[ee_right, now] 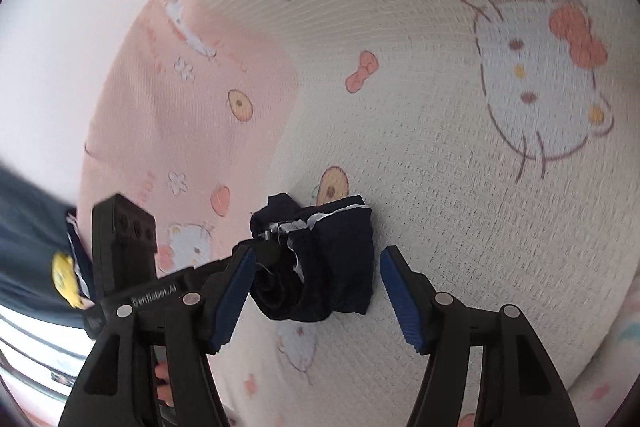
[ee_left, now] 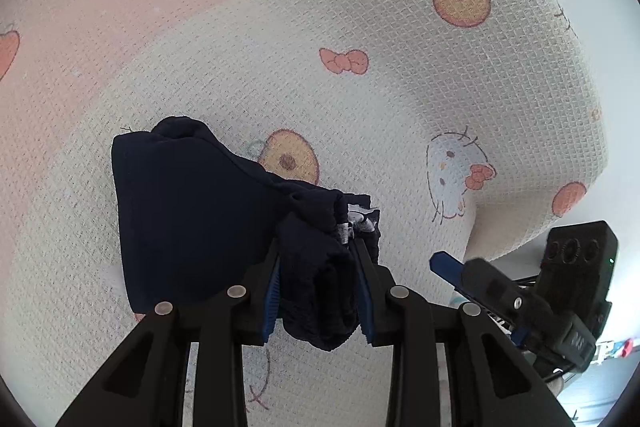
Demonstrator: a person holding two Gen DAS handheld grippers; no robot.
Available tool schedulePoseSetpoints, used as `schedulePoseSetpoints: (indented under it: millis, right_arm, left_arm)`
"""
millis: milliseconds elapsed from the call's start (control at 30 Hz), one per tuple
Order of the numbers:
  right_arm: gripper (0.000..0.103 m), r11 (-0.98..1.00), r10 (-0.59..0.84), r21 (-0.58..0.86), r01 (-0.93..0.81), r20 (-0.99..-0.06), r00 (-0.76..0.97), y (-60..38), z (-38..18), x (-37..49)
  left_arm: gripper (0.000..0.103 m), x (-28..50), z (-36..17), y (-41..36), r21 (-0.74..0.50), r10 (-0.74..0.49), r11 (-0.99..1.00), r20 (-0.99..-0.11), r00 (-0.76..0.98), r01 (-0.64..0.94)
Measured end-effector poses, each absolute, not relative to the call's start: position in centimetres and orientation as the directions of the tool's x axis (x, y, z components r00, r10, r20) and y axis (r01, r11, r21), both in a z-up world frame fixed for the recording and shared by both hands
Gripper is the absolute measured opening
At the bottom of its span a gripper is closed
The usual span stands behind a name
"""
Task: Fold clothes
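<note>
A small dark navy garment [ee_left: 192,211] with a white label lies partly folded on the printed sheet [ee_left: 360,115]. My left gripper [ee_left: 316,247] is shut on its bunched near edge, and dark cloth fills the gap between the blue pads [ee_left: 273,291]. In the right wrist view the same garment [ee_right: 340,267] sits just ahead of my right gripper [ee_right: 318,255]. Its jaws stand wide open on either side of the cloth, pads [ee_right: 400,299] not pressing on it. The left gripper's tip [ee_right: 264,253] pinches the garment from the left. One right finger [ee_left: 444,263] shows at the lower right.
The sheet [ee_right: 460,187] is white waffle cloth printed with cat faces, bows and fruit, with a pink part [ee_right: 168,115] at the left. Its edge [ee_left: 592,187] drops off at the right. A person's dark blue clothing [ee_right: 28,227] with a yellow patch is at the far left.
</note>
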State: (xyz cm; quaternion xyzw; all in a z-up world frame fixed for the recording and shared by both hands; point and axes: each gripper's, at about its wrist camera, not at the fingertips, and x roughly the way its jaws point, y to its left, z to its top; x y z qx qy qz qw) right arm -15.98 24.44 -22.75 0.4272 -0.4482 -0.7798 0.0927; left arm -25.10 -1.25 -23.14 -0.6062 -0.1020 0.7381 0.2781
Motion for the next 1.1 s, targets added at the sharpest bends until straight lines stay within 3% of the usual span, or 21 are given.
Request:
schedulePoseSetpoints:
  millis: [167, 233, 267, 367, 833, 967, 1100]
  right_arm:
    - [0.064, -0.565, -0.541, 0.766, -0.307, -0.625, -0.563, 23.2, -24.7, -17.4]
    - [0.047, -0.594, -0.505, 0.736, -0.324, -0.656, -0.561, 22.6, -24.6, -17.4]
    - [0.043, -0.608, -0.496, 0.731, -0.31, -0.655, -0.571, 22.3, -24.1, -17.3]
    - [0.043, -0.627, -0.528, 0.741, -0.242, -0.632, -0.568, 21.3, -23.1, -17.7]
    - [0.042, -0.706, -0.508, 0.672, -0.222, -0.699, -0.504, 18.2, -23.9, -19.8]
    - [0.017, -0.73, -0.497, 0.658, -0.186, -0.698, -0.517, 17.6, -23.7, -19.9]
    - [0.011, -0.756, -0.487, 0.639, -0.142, -0.694, -0.53, 16.8, -23.2, -19.8]
  left_arm:
    - [0.028, -25.3, -23.1, -1.3, -0.494, 0.539, -0.821, -0.835, -0.106, -0.286]
    - [0.028, -25.3, -23.0, -1.5, -0.498, 0.545, -0.816, -0.832, -0.104, -0.292]
    - [0.028, -25.3, -23.0, -1.6, -0.499, 0.546, -0.816, -0.831, -0.103, -0.293]
    - [0.028, -25.3, -23.1, -1.8, -0.505, 0.55, -0.813, -0.829, -0.1, -0.291]
    - [0.028, -25.6, -23.8, -2.1, -0.517, 0.557, -0.799, -0.829, -0.053, -0.307]
    - [0.028, -25.8, -24.1, -2.4, -0.522, 0.56, -0.795, -0.828, -0.042, -0.31]
    - [0.028, -26.1, -24.3, -3.0, -0.564, 0.595, -0.774, -0.804, -0.025, -0.287]
